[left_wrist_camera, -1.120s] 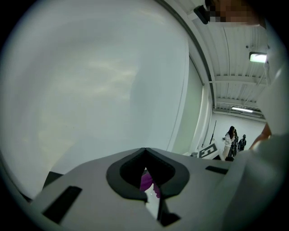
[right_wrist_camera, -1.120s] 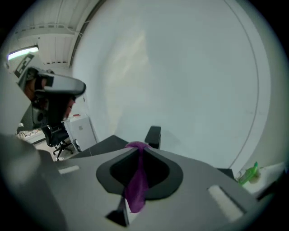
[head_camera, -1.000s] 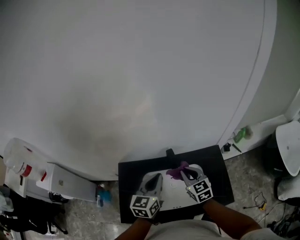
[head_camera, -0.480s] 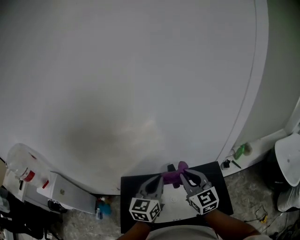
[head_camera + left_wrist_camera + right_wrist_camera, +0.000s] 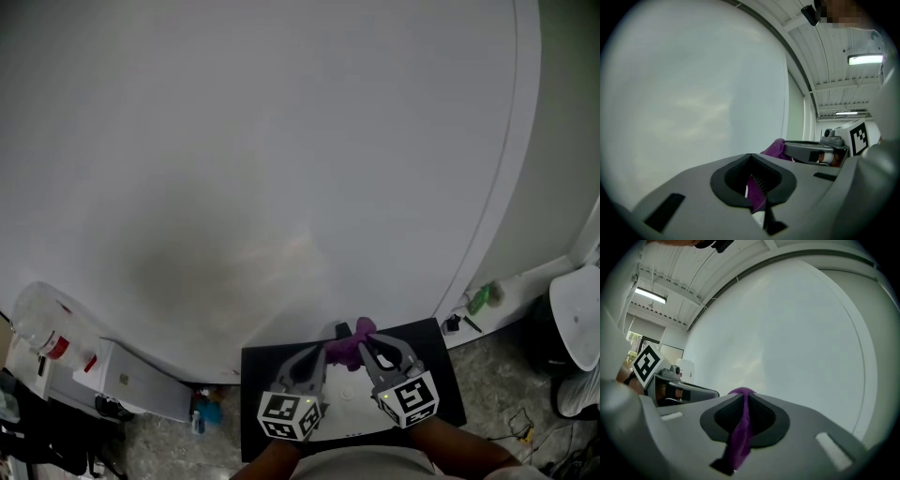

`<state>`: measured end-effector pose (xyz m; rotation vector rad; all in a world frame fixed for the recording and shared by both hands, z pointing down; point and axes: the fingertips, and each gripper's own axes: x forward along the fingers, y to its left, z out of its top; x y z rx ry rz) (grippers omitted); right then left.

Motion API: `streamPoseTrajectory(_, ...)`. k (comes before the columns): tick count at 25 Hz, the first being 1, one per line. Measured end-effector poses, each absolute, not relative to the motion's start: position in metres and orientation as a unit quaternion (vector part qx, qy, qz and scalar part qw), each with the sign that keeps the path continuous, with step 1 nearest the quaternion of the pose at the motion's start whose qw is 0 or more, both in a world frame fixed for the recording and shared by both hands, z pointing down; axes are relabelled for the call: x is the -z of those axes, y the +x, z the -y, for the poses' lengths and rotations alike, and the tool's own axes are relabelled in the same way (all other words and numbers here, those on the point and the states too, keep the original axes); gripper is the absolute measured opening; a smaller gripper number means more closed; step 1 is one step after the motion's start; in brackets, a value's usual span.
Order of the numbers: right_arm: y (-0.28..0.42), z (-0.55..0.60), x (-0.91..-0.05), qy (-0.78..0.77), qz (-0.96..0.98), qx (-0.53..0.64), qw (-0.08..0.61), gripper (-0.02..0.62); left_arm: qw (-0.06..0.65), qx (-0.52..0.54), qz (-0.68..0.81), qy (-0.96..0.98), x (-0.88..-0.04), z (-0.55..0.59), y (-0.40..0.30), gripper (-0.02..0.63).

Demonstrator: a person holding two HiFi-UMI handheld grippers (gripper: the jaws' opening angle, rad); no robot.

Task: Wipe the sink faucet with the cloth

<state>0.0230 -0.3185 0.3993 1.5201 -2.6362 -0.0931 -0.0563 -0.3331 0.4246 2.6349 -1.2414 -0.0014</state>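
Observation:
Both grippers hold a purple cloth (image 5: 349, 347) low in the head view, over the back edge of a white sink (image 5: 349, 405) set in a black counter (image 5: 444, 375). My left gripper (image 5: 310, 362) is shut on one end of the cloth (image 5: 756, 193). The right gripper (image 5: 376, 353) is shut on the other end (image 5: 740, 427). A small dark fitting (image 5: 341, 329), possibly the faucet, pokes up right behind the cloth, mostly hidden. From the left gripper view the right gripper (image 5: 811, 151) shows beside the bunched cloth.
A plain white wall (image 5: 281, 141) fills most of every view. A green bottle (image 5: 480, 300) stands on the ledge at right, a white fixture (image 5: 577, 319) at the far right. On the left are a clear container (image 5: 42, 328), a white box (image 5: 131, 375) and a blue item (image 5: 208, 405).
Both grippers have carried the cloth from over the sink bowl to the back edge by the dark fitting. The head camera has tilted slightly.

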Motion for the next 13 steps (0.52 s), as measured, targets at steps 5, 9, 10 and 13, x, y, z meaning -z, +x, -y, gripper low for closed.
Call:
streamPoseTrajectory(5,0.020,0.316,-0.398,0.496,0.866,0.028,0.048,0.031,0.112,0.001,0.424,0.899,-0.424,0.331,-0.058,0.006)
streamPoseTrajectory(9,0.017,0.315,-0.396,0.490,0.870,0.028,0.046,0.031,0.108,-0.002,0.425,0.899,-0.425,0.330,-0.056,0.006)
streamPoseTrajectory(10,0.016,0.315,-0.395,0.489,0.871,0.027,0.044,0.031,0.106,-0.003,0.425,0.899,-0.425,0.330,-0.055,0.006)
streamPoseTrajectory(13,0.012,0.318,-0.392,0.486,0.873,0.025,0.039,0.031,0.101,-0.005,0.427,0.899,-0.426,0.331,-0.056,0.006)
